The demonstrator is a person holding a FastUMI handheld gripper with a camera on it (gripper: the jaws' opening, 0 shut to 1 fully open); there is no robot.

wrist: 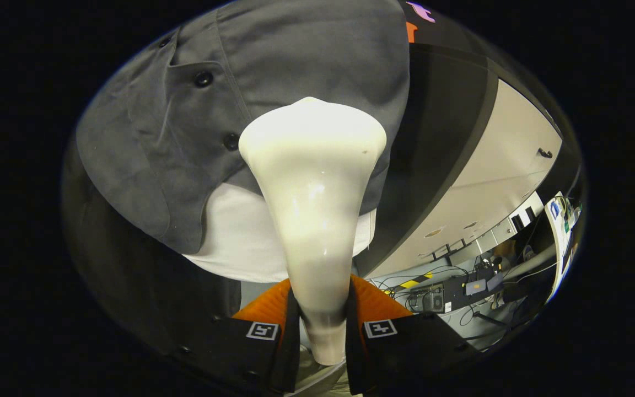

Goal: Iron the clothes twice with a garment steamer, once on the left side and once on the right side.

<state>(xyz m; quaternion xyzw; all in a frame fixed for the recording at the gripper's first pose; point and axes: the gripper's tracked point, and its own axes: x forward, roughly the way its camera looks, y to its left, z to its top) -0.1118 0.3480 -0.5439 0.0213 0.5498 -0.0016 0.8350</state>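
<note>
In the gripper view, the gripper was closed on the steamer, one finger pressed against each side of its narrow handle, so the jaws stood only as far apart as the handle is wide. The steamer ran straight ahead from between the fingers, widening to a broad head beyond them. That head lay against the shirt, a grey buttoned garment hanging in front; whether it actually touched the cloth could not be told. Two dark buttons sat just beside the head, on the shirt's placket. A white undershirt showed below the grey hem, behind the steamer's neck. Off to one side, past the shirt, stood a pale wall and a floor with cables and equipment.
</note>
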